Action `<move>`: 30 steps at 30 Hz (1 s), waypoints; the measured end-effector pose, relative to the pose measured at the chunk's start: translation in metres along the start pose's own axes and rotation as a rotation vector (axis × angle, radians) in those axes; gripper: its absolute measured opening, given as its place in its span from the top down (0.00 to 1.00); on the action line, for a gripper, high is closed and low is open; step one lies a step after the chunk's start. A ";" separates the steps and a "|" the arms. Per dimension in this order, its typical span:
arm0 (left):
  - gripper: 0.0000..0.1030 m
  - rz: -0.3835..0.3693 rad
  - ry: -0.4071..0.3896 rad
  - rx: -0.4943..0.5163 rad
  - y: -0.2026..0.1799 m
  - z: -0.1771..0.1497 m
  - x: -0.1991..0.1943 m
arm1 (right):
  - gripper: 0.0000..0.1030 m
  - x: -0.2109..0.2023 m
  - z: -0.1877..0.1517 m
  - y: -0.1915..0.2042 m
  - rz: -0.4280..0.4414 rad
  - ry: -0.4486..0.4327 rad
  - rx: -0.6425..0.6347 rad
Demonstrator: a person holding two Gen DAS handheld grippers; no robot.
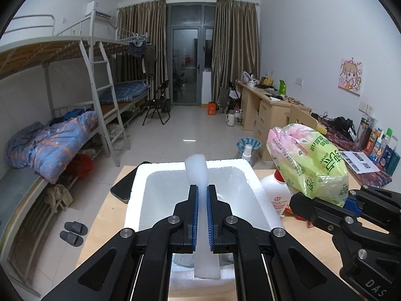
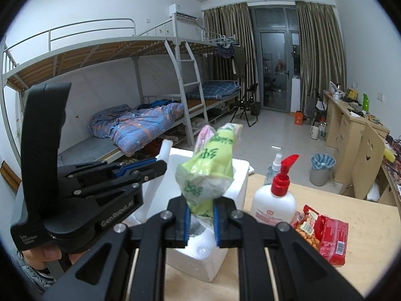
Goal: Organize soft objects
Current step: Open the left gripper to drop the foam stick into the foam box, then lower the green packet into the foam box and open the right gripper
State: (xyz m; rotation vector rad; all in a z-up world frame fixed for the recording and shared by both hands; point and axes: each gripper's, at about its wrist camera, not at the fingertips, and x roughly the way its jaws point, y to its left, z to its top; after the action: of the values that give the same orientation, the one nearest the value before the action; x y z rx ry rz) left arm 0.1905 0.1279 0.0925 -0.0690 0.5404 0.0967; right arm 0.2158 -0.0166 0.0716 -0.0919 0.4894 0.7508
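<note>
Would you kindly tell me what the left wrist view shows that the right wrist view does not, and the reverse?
Only the left wrist view shows the dark phone beside the foam box, the slippers on the floor, and the left gripper shut on a white foam strip.

Only the right wrist view shows the red snack packets.

Both show the right gripper clamping the green tissue pack, the red-pump lotion bottle, and the bunk beds.

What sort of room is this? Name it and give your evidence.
Most likely a shared student dormitory room. Metal bunk beds with a ladder line one wall, a row of wooden desks lines the other, and clothes hang from a bunk rail by the curtained balcony door.
</note>
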 end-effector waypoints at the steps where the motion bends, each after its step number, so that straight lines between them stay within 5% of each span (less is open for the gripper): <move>1: 0.93 0.000 -0.001 0.001 -0.001 0.000 0.001 | 0.83 0.000 0.000 0.000 0.000 0.000 -0.001; 9: 0.82 0.031 -0.030 0.062 -0.008 -0.001 0.005 | 0.83 0.001 0.002 -0.002 -0.007 0.001 0.013; 11: 0.63 0.047 -0.035 0.065 -0.010 -0.001 0.007 | 0.83 0.000 0.003 -0.002 -0.010 -0.001 0.015; 13: 0.16 0.055 -0.026 0.066 -0.010 -0.001 0.009 | 0.83 -0.001 0.004 -0.003 -0.013 -0.005 0.014; 15: 0.03 0.070 -0.029 0.061 -0.009 -0.002 0.009 | 0.83 -0.001 0.005 -0.004 -0.015 -0.006 0.015; 19: 0.00 0.110 -0.113 0.064 -0.009 -0.004 -0.003 | 0.83 0.000 0.004 -0.004 -0.017 -0.005 0.018; 30: 0.00 0.130 -0.107 0.040 0.006 -0.013 -0.019 | 0.83 0.010 0.003 0.002 0.000 0.014 -0.001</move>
State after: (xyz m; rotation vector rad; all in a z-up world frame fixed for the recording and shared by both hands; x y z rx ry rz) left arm 0.1670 0.1310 0.0905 0.0100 0.4395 0.2149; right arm 0.2216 -0.0077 0.0701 -0.0980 0.5024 0.7505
